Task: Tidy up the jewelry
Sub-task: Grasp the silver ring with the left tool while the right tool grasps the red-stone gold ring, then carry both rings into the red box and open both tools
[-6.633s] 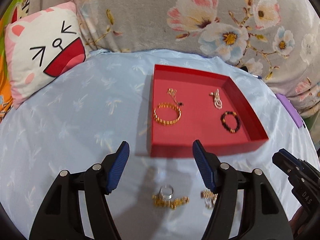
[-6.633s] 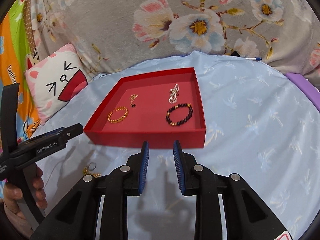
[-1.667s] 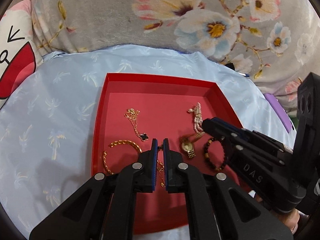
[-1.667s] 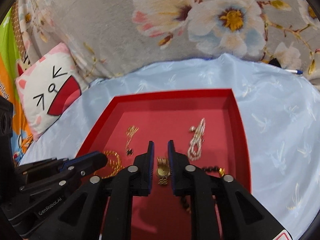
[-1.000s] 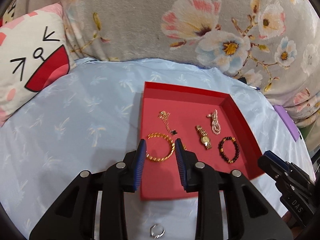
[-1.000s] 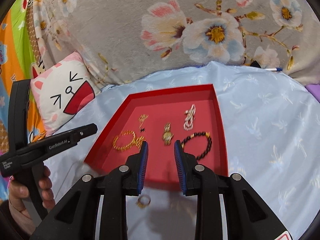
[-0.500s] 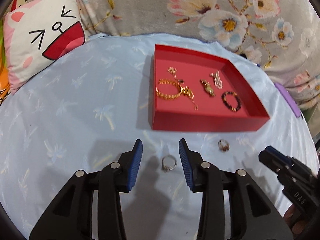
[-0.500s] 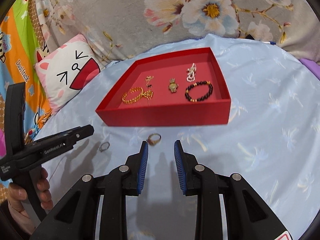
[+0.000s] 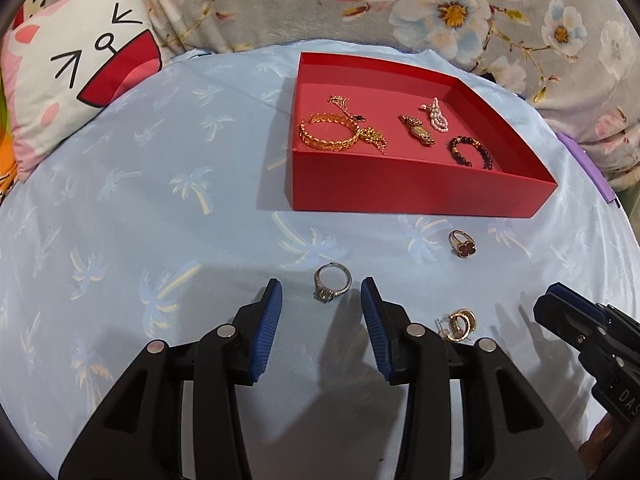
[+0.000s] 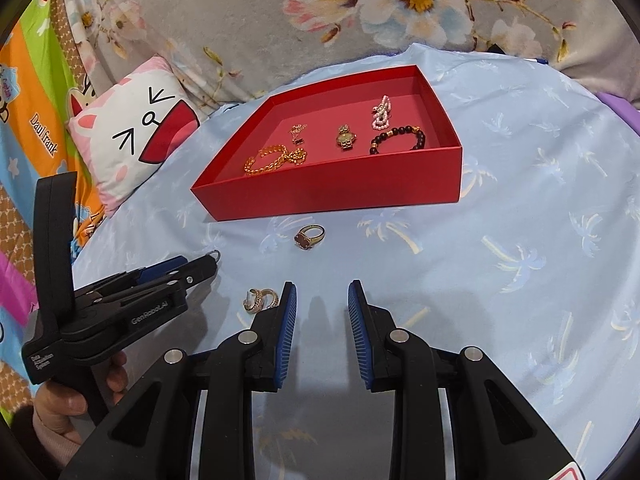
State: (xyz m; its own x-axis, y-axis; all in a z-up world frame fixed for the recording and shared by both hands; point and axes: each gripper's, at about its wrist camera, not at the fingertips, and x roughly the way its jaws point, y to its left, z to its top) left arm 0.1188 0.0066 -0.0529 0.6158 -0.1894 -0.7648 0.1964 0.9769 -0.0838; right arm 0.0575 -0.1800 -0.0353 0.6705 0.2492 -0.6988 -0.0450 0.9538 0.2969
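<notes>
Blue cloth (image 9: 140,200), red tray (image 9: 400,190) of bracelets (image 9: 329,133), both grippers (image 9: 321,290) (image 10: 321,294) wide, empty.

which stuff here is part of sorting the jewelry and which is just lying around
Part of the job:
red tray
silver ring
red-stone ring
gold earrings
left gripper, open
right gripper, open

Just lying about:
cat-face pillow
floral blanket
purple object

Both wrist cams look forward, low and close over the blue cloth (image 9: 120,200). Left faces the red tray (image 9: 400,188) from front-left, right from front-right. Shared: tray, red-stone ring (image 10: 310,237).
</notes>
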